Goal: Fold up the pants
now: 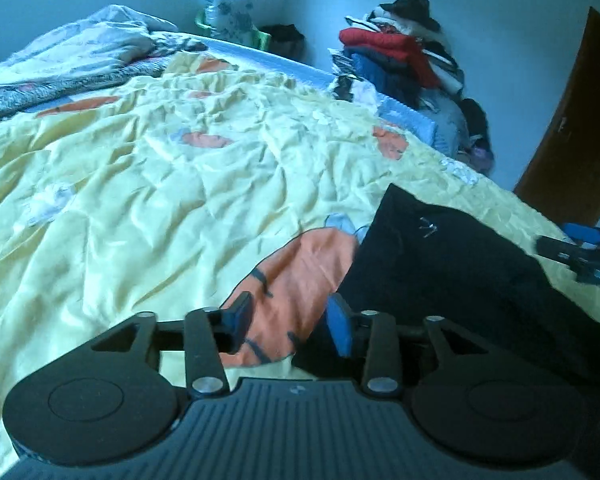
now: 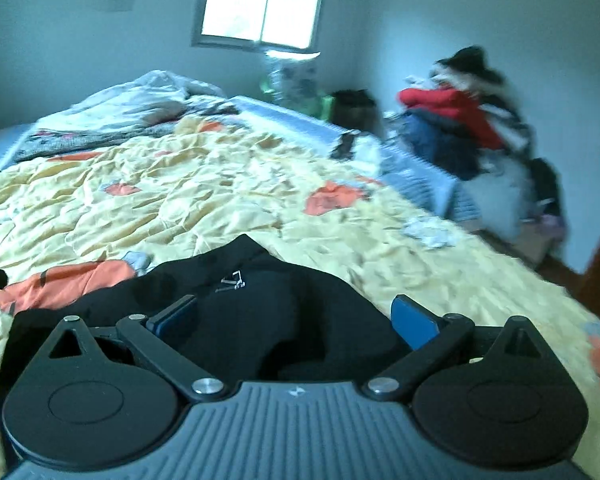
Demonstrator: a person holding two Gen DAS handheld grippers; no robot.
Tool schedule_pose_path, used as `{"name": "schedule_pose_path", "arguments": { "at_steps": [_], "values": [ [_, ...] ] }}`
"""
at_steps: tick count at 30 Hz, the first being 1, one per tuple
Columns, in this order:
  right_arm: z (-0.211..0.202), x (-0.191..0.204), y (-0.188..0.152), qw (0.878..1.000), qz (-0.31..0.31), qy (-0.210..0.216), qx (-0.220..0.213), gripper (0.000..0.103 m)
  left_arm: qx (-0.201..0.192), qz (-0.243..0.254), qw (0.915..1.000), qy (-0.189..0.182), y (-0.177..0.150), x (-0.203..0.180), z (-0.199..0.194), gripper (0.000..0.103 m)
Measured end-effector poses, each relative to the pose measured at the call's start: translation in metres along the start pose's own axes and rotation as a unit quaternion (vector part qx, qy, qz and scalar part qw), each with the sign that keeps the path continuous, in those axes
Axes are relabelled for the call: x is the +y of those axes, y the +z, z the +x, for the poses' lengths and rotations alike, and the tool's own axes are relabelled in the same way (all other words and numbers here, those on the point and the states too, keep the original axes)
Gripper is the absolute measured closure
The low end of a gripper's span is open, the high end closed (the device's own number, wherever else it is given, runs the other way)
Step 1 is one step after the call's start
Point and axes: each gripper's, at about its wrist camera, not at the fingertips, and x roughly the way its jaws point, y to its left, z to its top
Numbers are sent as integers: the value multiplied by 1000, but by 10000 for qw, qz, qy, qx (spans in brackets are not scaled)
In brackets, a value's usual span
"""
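Your left gripper [image 1: 288, 320] stands released, nothing between its fingers; your right gripper [image 2: 296, 318] gapes over the pants [image 2: 260, 304]. Folded pants lie on the quilt [image 1: 140, 184], long axis toward the wall-side clothes pile [image 1: 400, 48].

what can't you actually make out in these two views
- Black pants: near end hidden behind the right gripper body, right wrist view; how far folded is unclear.
- Same pants in the left wrist view: lower part covered by the left gripper.
- Small pale logo: too small to read.
- Clothes pile: motion-blurred; items indistinct.
- Brown door: cut off by the frame edge.
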Motion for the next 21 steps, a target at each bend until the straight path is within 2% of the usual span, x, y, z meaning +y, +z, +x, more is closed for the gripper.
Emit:
{"name": "schedule_pose_path", "arguments": {
  "at_steps": [2, 4, 8, 9, 11, 12, 16, 17, 18, 20, 21],
  "values": [
    [23, -14, 5, 9996, 99, 150, 204, 1, 88, 92, 9998, -157, 5, -2, 6, 40],
    [46, -29, 9, 9988, 205, 209, 401, 1, 107, 274, 9994, -198, 6, -11, 12, 39],
    [88, -50, 12, 9967, 181, 67, 791, 1, 248, 673, 9971, -271, 3, -33, 36, 33],
    [95, -55, 11, 9958, 177, 140, 884, 4, 273, 710, 9966, -311, 3, -35, 39, 33],
    [110, -67, 9, 9927, 241, 318, 1134, 18, 320, 789, 9957, -366, 4, -42, 47, 32],
    [118, -73, 8, 9907, 315, 421, 1252, 20, 331, 819, 9954, -370, 6, -45, 51, 32],
    [141, -91, 1, 9828, 600, 792, 1559, 41, 294, 861, 9952, -371, 10, -52, 62, 29],
    [144, -95, -2, 9807, 685, 909, 1589, 54, 289, 867, 9952, -359, 12, -54, 65, 28],
    [145, -97, -4, 9788, 760, 1063, 1577, 60, 301, 867, 9952, -351, 13, -55, 67, 28],
    [140, -96, -3, 9809, 670, 1117, 1443, 89, 359, 849, 9949, -412, 17, -58, 72, 28],
    [134, -93, -2, 9833, 586, 1064, 1357, 93, 379, 827, 9948, -455, 19, -60, 74, 28]
  ]
}}
